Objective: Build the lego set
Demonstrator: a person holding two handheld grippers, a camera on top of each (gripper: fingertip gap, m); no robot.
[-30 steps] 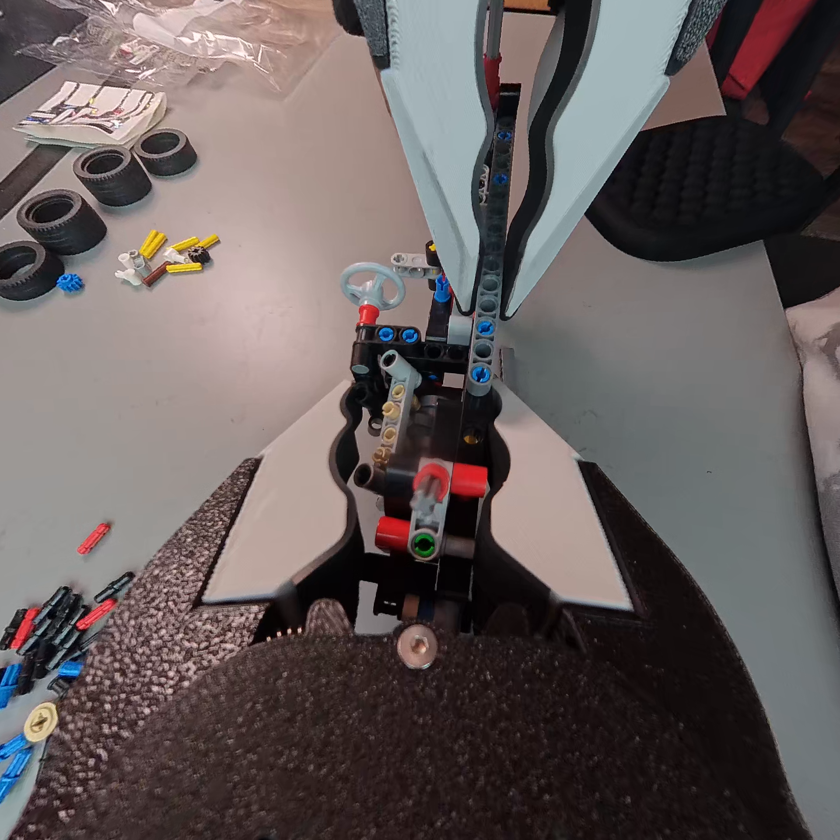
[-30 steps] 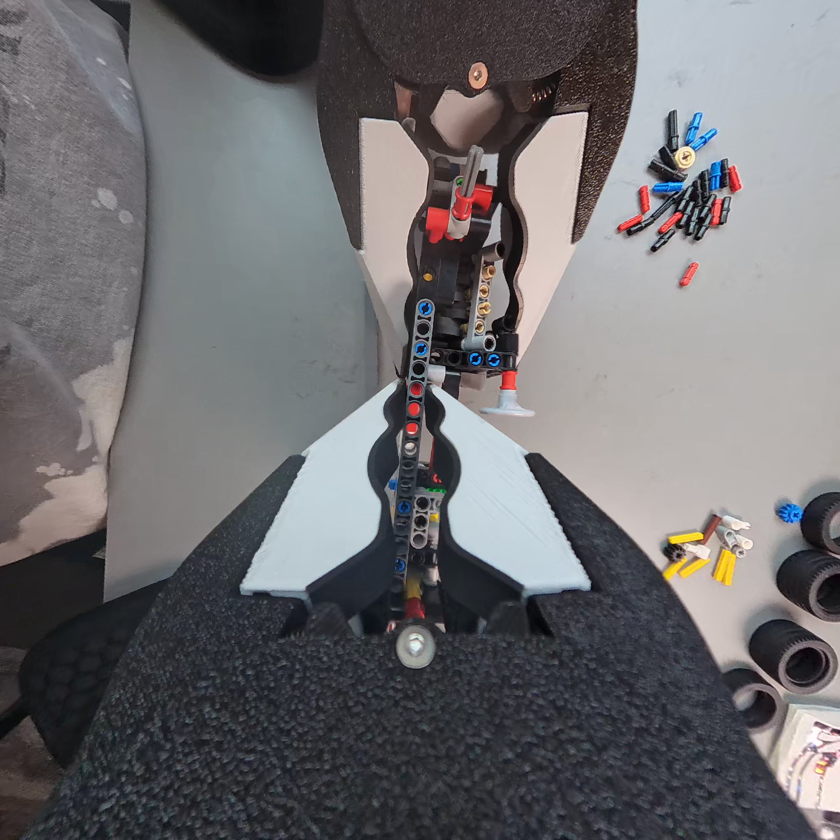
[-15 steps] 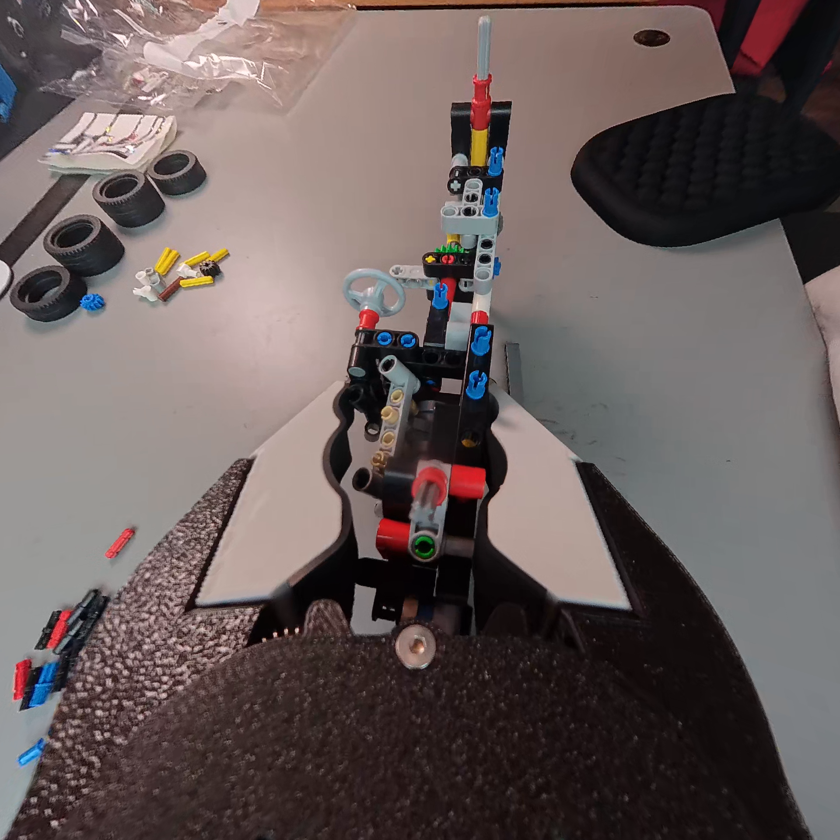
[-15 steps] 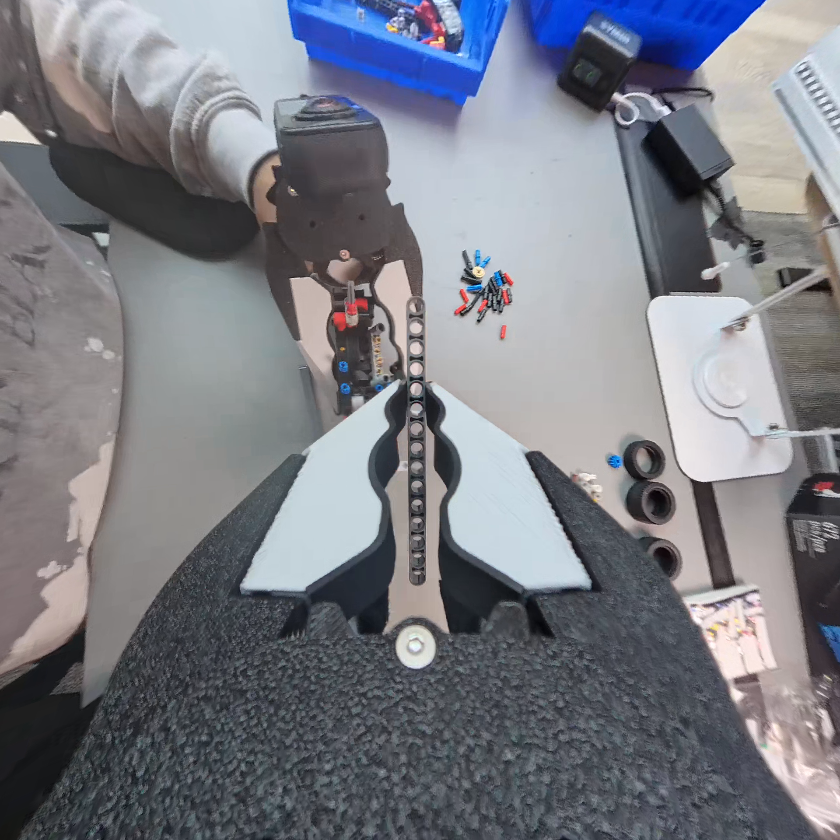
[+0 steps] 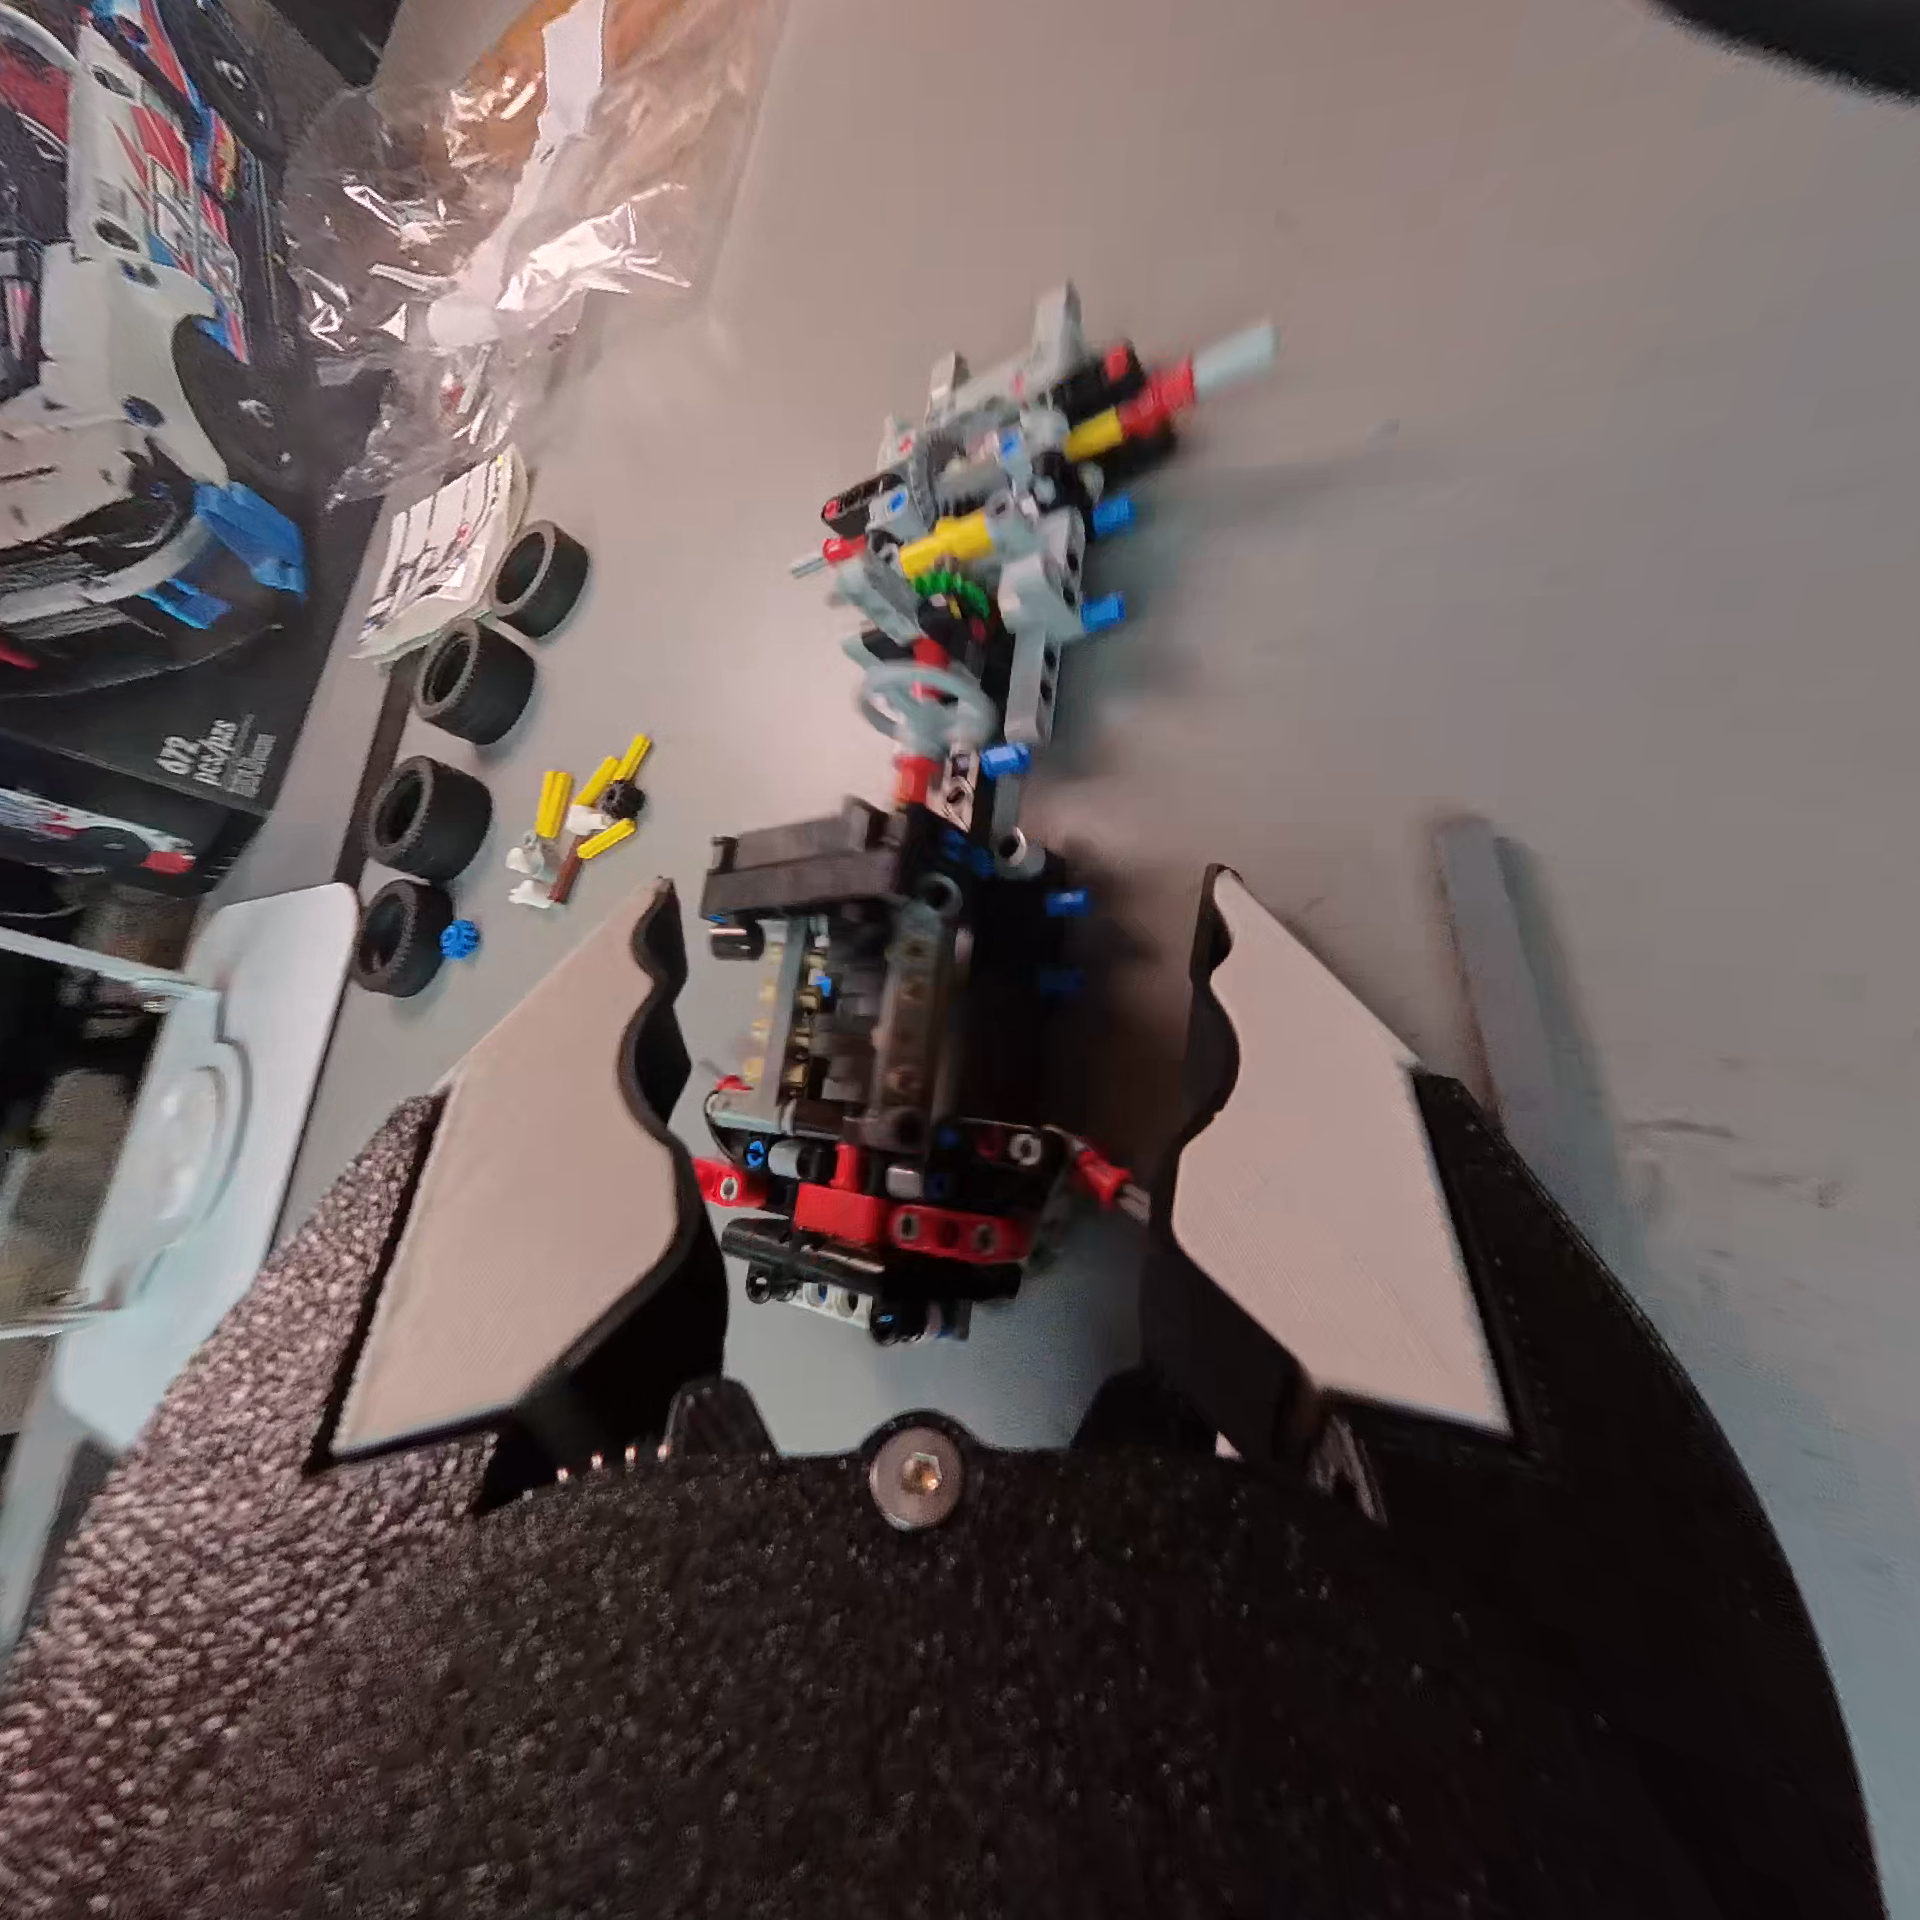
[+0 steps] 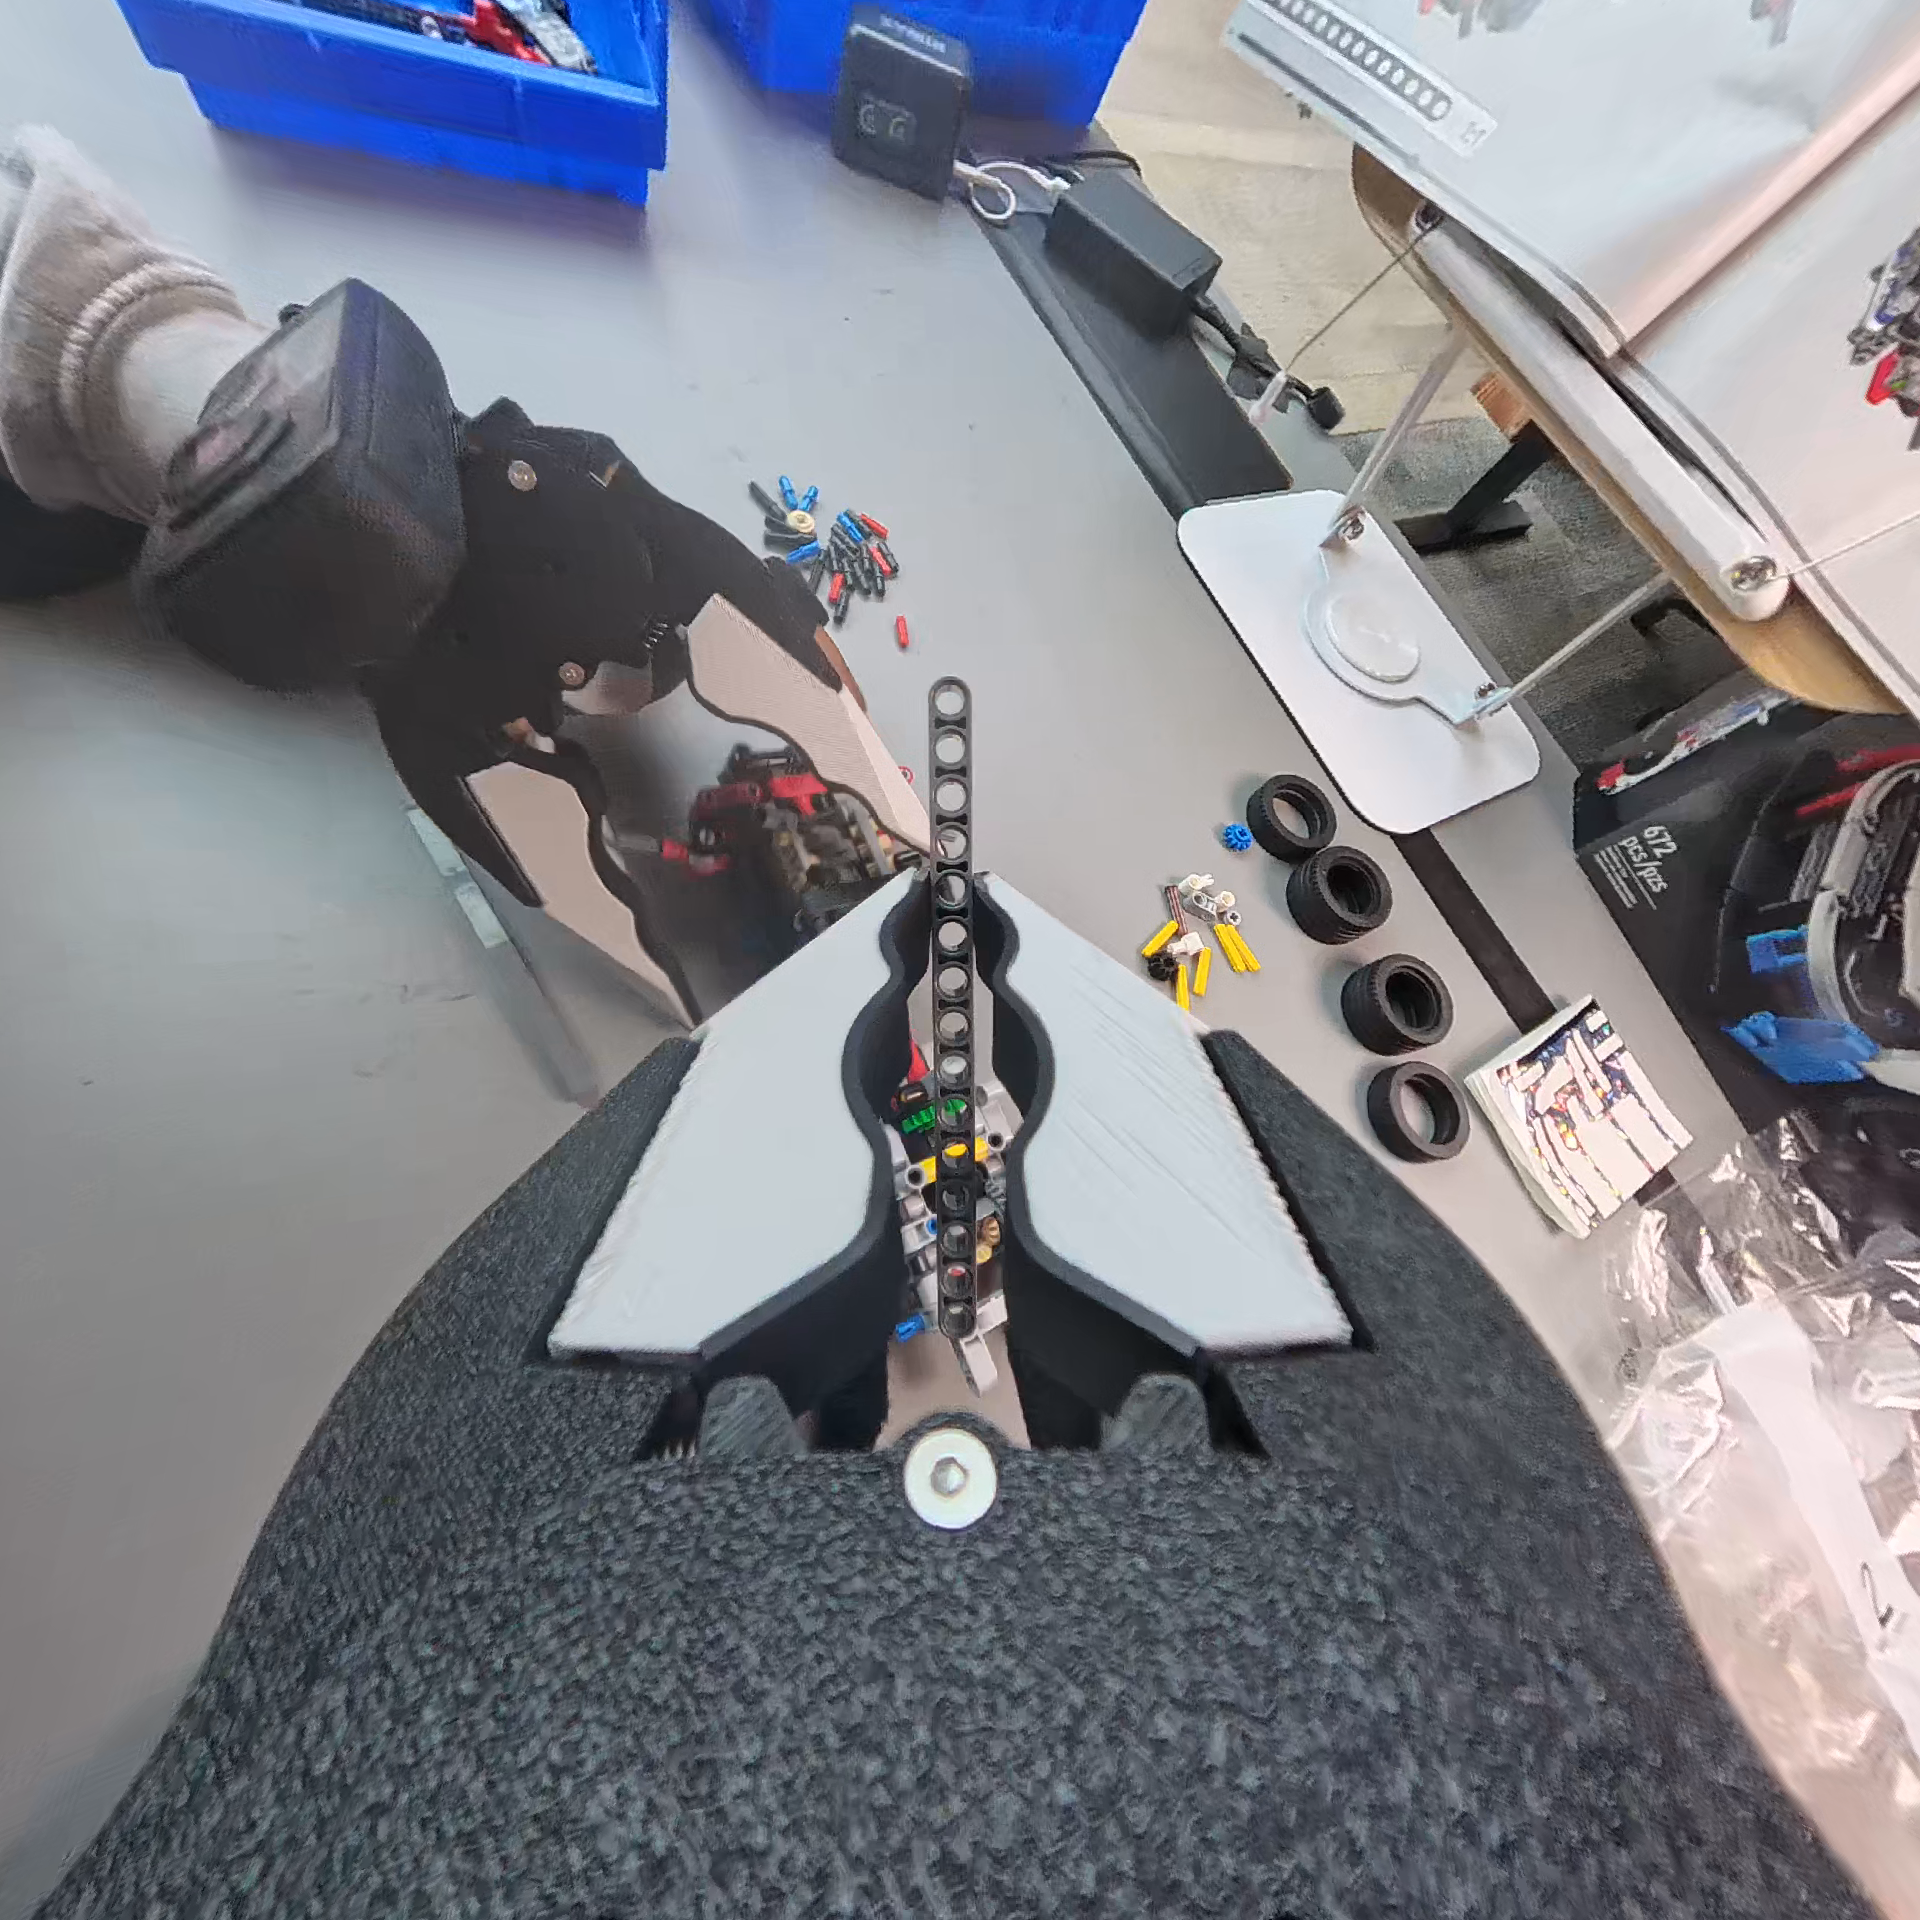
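The part-built lego chassis, black with red, grey and yellow parts, lies on the grey table. My left gripper is open, its jaws wide apart on either side of the chassis's near end. My right gripper is shut on a long black holed beam, held upright above the table. In the right wrist view the left gripper stands over the chassis, whose far end shows below my right fingers.
Several black tyres and small yellow pins lie beside a sticker sheet. A pile of loose pins, blue bins, a white stand base, the set's box and plastic bags ring the area.
My right gripper has drawn the black beam away from the chassis and risen. My left gripper has opened and let go of the chassis, which now lies flat on the table.
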